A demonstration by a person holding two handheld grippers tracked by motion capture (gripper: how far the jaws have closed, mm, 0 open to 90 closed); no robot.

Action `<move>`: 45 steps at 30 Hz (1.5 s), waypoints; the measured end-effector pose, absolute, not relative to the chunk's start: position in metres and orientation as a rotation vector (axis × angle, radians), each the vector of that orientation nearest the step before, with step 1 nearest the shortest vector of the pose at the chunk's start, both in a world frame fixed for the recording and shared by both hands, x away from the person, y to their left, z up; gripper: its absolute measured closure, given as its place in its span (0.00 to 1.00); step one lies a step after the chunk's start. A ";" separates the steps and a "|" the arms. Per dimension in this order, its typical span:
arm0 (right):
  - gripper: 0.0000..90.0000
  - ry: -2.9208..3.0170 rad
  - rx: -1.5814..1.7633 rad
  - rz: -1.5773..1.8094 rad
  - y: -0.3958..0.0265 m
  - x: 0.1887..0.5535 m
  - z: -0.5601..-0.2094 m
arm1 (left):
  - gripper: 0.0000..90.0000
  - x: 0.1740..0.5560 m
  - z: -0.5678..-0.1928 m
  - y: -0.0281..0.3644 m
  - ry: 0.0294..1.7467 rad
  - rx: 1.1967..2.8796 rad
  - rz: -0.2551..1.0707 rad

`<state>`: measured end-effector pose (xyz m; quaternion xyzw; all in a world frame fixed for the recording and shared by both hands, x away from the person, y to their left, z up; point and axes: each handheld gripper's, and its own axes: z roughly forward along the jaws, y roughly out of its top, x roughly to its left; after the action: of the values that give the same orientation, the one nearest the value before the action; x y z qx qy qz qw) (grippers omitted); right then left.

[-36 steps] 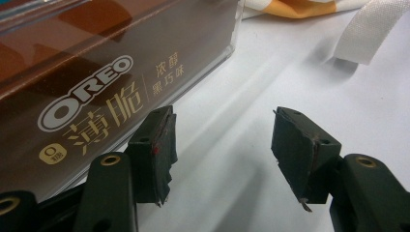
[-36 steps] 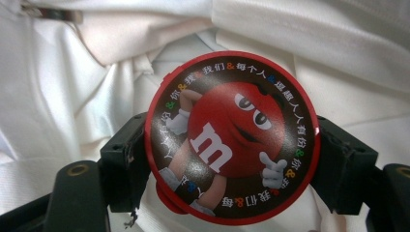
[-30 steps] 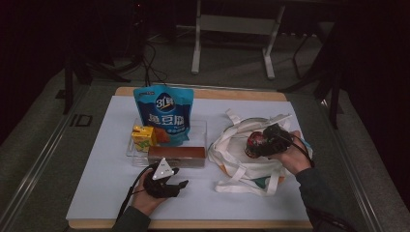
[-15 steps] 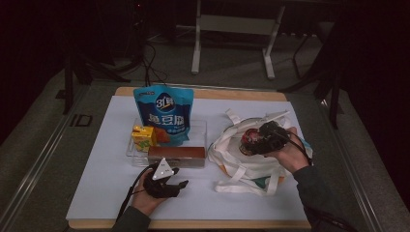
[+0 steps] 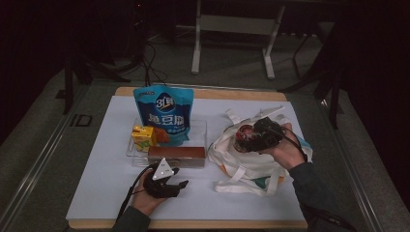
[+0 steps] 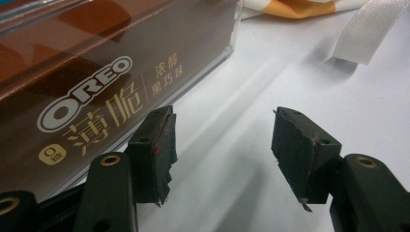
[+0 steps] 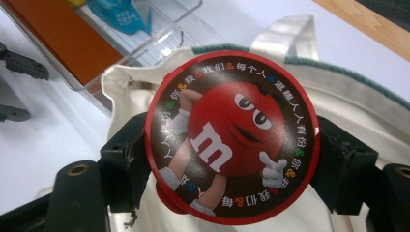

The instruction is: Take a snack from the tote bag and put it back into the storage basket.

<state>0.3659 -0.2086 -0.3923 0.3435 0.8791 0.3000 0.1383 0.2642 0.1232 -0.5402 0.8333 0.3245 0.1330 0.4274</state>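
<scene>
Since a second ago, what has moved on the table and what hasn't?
The right gripper, shut on the round red M&M's tin, has lifted slightly and drifted left above the cloth tote bag. The left gripper stayed open on the table beside the Oreo box; the blue pouch and the clear tray are unchanged.

- Left gripper (image 5: 170, 182), lower centre of the high view: black body, grey three-cornered plate on top, black cable trailing toward the bottom edge.
- Its black pads (image 6: 155, 150) are chipped and ragged at the edges; brass-ringed screw holes sit in the arms behind them.
- Right gripper (image 7: 232, 154): matching black arms and scuffed pads.
- Dark sleeves at the bottom of the high view.
</scene>
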 end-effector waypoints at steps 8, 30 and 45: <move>0.28 2.553 0.960 0.882 -0.194 0.367 -0.386 | 0.46 0.264 -0.540 0.123 0.812 2.081 0.332; 0.28 2.562 0.895 0.909 -0.164 0.370 -0.368 | 0.47 0.264 -0.540 0.124 0.810 2.079 0.328; 0.28 2.575 0.873 0.904 -0.149 0.373 -0.367 | 0.46 0.265 -0.540 0.124 0.816 2.073 0.322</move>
<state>0.3733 -0.1494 -0.3665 0.3018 0.8902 0.3124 0.1376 0.2648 0.1243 -0.5401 0.8311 0.3270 0.1293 0.4309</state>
